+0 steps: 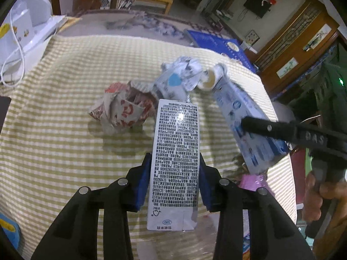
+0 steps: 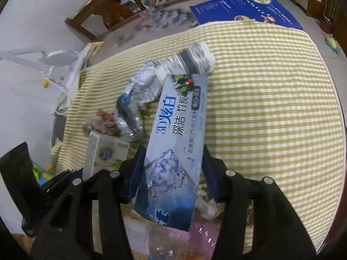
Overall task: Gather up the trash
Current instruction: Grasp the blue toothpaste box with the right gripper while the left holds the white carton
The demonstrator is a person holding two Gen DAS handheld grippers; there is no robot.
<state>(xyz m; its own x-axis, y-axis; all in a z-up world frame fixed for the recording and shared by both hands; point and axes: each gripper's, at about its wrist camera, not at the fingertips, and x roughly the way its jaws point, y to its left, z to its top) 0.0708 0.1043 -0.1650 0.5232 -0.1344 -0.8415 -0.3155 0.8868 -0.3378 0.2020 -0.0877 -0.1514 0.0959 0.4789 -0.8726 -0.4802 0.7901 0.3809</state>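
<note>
My left gripper (image 1: 174, 164) is shut on a grey drink carton (image 1: 174, 162) with black print, held above the striped cloth. My right gripper (image 2: 173, 153) is shut on a blue-grey toothpaste box (image 2: 175, 149); the box (image 1: 247, 121) and the right fingers (image 1: 269, 127) also show in the left wrist view. On the cloth lie a crumpled red-and-white wrapper (image 1: 123, 108), crumpled white-blue paper (image 1: 180, 75), a crushed clear bottle (image 2: 128, 117) and a striped roll (image 2: 190, 60). A pink bag (image 2: 190, 236) lies below the box.
A round table with a yellow-striped cloth (image 2: 271, 108) holds the trash. A white appliance with a cord (image 1: 23, 28) stands at the left. A blue booklet (image 2: 245, 6) lies at the far edge. A small white carton (image 2: 104, 151) sits near the table edge.
</note>
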